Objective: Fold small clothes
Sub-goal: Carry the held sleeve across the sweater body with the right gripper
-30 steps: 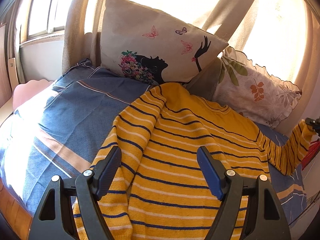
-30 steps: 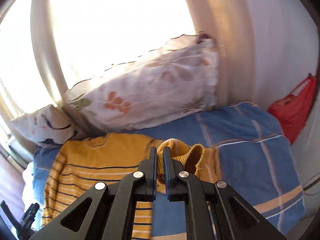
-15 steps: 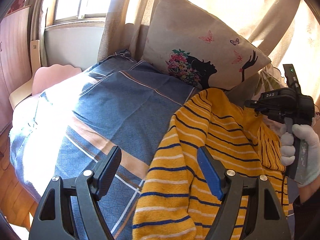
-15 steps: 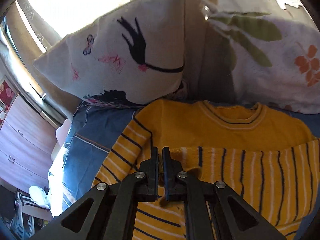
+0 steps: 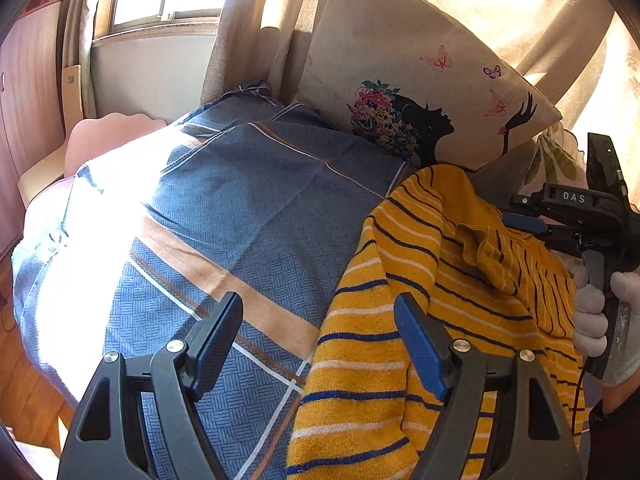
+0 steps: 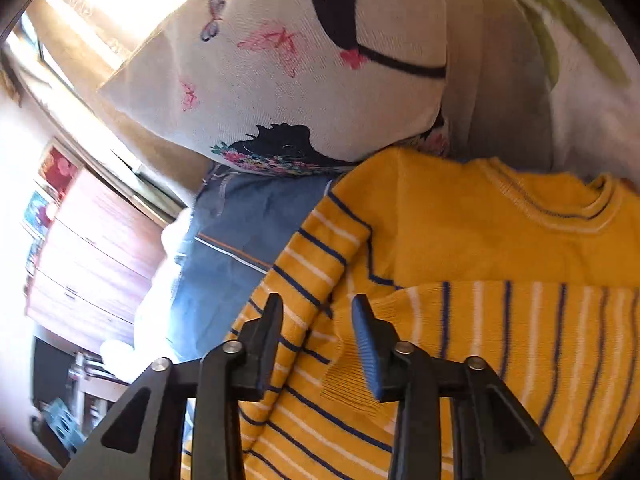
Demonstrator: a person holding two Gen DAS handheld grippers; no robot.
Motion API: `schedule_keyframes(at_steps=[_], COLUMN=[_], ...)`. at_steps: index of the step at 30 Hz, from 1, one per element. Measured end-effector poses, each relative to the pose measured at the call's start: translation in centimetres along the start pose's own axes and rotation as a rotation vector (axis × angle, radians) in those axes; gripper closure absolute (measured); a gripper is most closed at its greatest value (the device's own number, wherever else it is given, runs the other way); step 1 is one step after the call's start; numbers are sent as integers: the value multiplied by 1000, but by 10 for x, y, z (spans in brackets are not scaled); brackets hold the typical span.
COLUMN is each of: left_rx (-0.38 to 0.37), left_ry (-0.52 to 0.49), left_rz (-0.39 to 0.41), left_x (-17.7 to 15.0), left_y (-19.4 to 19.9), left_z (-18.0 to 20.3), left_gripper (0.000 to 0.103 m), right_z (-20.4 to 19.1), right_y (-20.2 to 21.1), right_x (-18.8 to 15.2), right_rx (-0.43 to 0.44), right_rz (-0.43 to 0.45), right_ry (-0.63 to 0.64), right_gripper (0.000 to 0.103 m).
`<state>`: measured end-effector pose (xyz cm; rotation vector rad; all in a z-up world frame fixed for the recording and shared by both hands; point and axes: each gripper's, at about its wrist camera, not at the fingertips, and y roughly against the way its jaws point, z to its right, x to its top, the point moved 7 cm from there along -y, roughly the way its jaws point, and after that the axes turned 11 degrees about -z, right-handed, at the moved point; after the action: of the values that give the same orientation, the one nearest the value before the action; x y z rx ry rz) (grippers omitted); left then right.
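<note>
The yellow sweater (image 5: 400, 344) lies on the bed (image 5: 240, 216). Its sleeve (image 6: 520, 332) lies across the chest, right under the right claw (image 6: 318, 332), the nearer one. Both claws gape, holding nothing; the left claw (image 5: 320, 332) hangs over the sweater's left edge.

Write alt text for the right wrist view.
The open right gripper hovers over a yellow striped sweater, whose sleeve is folded across the chest. Beyond lie a butterfly-print pillow and a blue bedspread.

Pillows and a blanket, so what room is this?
Probably a bedroom: a blue checked bedspread, a butterfly pillow leaning by the curtains, and a yellow striped sweater being folded.
</note>
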<state>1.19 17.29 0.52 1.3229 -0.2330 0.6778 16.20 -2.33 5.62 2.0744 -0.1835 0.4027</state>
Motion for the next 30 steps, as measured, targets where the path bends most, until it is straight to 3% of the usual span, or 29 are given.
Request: schedule_keyframes(at_steps=[2, 6, 8, 9, 10, 11, 19, 22, 24, 27, 30], left_rx=[-11, -22, -20, -18, -13, -6, 33, 33, 38, 53, 57], left_ry=[2, -16, -22, -20, -15, -7, 59, 63, 71, 95, 123], left_rz=[-13, -13, -4, 2, 9, 16, 12, 8, 11, 15, 17], left_x=[-2, -5, -5, -5, -4, -3, 1, -1, -1, 1, 3], left_y=[-4, -1, 4, 7, 9, 12, 12, 13, 16, 17, 17], left_z=[2, 9, 8, 6, 2, -4, -38, -42, -48, -60, -72], left_gripper=[26, 26, 26, 26, 26, 26, 26, 26, 26, 26, 26], right_z=[-7, -21, -24, -16, -8, -2, 1, 0, 3, -6, -35], right_y=[0, -28, -50, -56, -60, -61, -35, -60, -70, -54, -26], right_x=[-12, -35, -38, -35, -35, -35, 19, 39, 34, 16, -27], right_rx=[-110, -214, -378, -485, -548, -562, -343, -243, -208, -172, -62], right_rz=[-10, -80, -82, -88, -96, -107, -6, -15, -60, -42, -82], right_ry=[89, 223, 269, 275, 271, 249, 35, -29, -45, -22, 72], right_gripper=[53, 53, 56, 67, 96, 96, 96, 84, 80, 80, 64])
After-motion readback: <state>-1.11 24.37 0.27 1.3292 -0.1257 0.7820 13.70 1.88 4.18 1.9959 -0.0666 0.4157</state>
